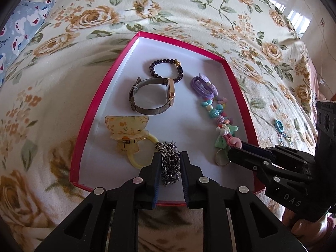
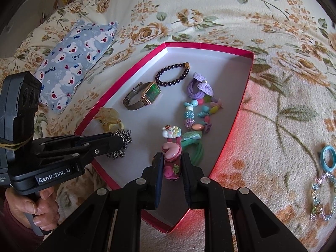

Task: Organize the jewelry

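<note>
We pinch a silver chain (image 1: 170, 163) in our left gripper (image 1: 170, 157), a pink charm (image 2: 171, 159) in our right gripper (image 2: 172, 157); its keyring (image 1: 222, 159) at four o'clock sits half hidden.

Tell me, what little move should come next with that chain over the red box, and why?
Probably open the left gripper wider to drop the metal chain: it already hangs over the red box's white floor beside the yellow hair clip.

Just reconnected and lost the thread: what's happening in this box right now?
A person is sorting jewelry into a red box on a floral bedspread. The left gripper has a metal chain between its fingers; the right gripper clamps a pink charm. A watch and bead bracelet already lie inside.
</note>
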`<state>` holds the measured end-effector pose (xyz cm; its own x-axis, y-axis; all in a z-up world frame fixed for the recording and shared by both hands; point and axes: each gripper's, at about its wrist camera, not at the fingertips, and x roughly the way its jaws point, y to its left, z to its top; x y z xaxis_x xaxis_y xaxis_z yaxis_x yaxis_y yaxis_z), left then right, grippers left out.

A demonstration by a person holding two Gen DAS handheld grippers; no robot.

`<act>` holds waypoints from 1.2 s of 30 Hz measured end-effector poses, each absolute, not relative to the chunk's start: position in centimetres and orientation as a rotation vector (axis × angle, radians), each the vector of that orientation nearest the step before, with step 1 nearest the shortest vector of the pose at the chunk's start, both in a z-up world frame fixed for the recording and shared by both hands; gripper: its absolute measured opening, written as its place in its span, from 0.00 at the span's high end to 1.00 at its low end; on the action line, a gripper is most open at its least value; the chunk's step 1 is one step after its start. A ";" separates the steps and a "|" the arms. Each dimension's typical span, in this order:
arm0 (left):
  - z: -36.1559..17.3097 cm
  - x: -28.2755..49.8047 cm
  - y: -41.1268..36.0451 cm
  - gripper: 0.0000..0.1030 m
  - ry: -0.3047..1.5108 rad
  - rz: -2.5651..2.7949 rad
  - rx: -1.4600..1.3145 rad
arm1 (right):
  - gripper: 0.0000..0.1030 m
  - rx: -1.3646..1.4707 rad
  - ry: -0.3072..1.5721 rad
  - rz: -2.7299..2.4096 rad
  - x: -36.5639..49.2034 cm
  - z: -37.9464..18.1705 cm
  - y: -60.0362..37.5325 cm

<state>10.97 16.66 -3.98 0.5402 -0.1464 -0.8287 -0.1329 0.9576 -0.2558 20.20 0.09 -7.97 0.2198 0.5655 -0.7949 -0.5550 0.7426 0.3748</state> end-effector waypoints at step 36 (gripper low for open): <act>-0.9 7.1 15.8 0.46 0.947 0.004 -0.260 | 0.51 0.077 1.015 0.746 19.2 -5.3 -2.5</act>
<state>7.12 15.84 -0.88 0.5866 -0.1103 -0.8024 -0.1170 0.9688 -0.2187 19.20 -2.54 -5.34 0.3066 0.5968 -0.7415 -0.5288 0.7545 0.3886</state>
